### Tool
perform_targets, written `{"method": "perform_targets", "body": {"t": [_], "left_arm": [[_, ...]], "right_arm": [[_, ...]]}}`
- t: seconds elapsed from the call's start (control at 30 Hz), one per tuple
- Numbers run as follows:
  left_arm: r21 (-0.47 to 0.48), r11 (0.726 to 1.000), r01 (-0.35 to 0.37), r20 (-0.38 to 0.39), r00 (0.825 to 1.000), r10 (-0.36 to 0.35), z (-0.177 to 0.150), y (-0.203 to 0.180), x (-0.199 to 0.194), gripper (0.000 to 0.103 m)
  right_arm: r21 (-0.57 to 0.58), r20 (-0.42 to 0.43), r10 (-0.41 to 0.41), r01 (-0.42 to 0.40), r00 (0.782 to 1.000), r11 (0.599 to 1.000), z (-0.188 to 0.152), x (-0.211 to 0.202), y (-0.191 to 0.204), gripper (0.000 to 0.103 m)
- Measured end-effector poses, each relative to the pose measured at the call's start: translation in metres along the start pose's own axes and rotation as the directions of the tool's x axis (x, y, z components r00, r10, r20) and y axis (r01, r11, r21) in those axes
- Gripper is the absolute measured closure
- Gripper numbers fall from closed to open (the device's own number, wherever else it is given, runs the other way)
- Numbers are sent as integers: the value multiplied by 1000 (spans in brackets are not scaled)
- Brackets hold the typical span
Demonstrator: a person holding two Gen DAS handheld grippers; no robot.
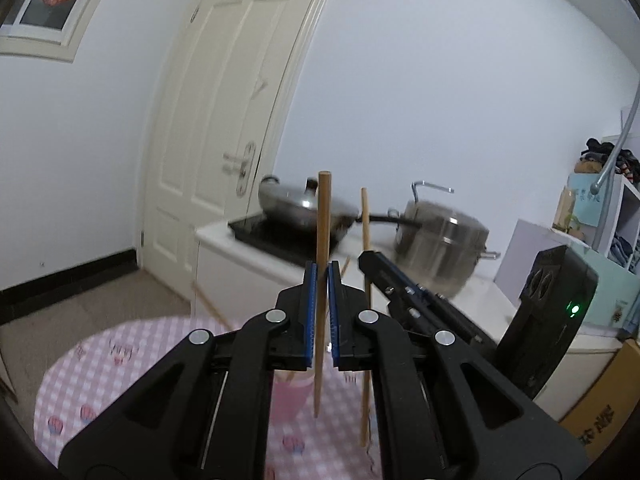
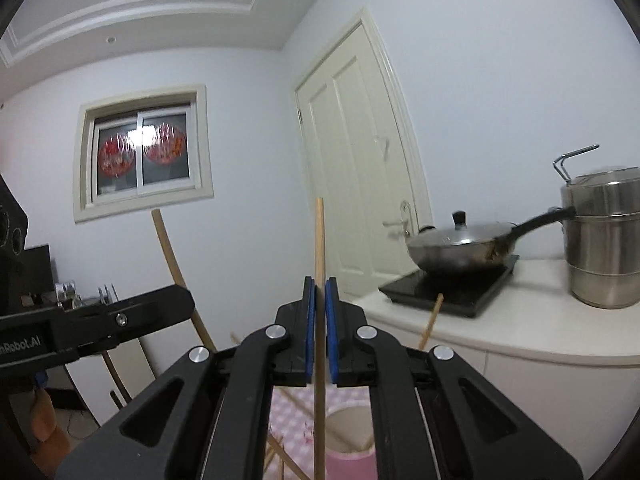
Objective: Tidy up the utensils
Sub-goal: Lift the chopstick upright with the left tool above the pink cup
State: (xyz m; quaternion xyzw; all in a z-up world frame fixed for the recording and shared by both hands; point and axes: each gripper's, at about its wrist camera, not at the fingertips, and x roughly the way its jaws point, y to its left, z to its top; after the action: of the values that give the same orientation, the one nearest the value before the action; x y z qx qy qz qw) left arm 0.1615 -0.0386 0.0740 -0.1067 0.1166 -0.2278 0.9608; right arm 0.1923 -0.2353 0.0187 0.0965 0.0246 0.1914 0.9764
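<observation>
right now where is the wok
In the left wrist view the lidded wok sits on the black induction cooktop on the white counter, right of the door and left of the steel steamer pot.

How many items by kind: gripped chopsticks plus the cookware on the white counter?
Round wooden chopsticks: 2, one in left gripper, one in right gripper
Lidded steel wok: 1
Tall stacked steel pot: 1
Black induction cooktop: 1
Total: 5
</observation>
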Motion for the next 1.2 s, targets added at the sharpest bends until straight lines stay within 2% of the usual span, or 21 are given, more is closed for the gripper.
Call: {"method": "perform_targets", "body": {"t": [0.1, 0.3, 0.43, 0.63, 0.83, 1.2], "left_arm": [[7, 1000, -16, 27, 999, 16, 9, 0, 9, 97], [-20, 1000, 0, 83, 997, 1, 22, 7, 21, 97], [-29, 999, -18, 75, 997, 20, 19, 13, 41, 97], [-39, 998, -52, 72, 996, 55, 6, 27, 66, 97], [-19, 999, -47, 53, 997, 48, -7, 31, 80, 97], [-16, 998, -66, -93, 994, 64, -46, 39, 108, 97]], "right_arm": [[13, 58, 15, -15, 998, 1000, 2, 10, -11, 99], [21, 153, 12, -15, 988, 1000, 10, 28, -27, 99], [42, 136, 15, -21, 991, 999, 5, 53, -40, 99], [31, 136, 30, -34, 990, 999, -12, 65, -42, 99], [3, 98, 31, -31, 995, 1000, -20, 73, -40, 99], [-41, 22, 18, -17, 1000, 999, -36, 63, -36, 99]]}}
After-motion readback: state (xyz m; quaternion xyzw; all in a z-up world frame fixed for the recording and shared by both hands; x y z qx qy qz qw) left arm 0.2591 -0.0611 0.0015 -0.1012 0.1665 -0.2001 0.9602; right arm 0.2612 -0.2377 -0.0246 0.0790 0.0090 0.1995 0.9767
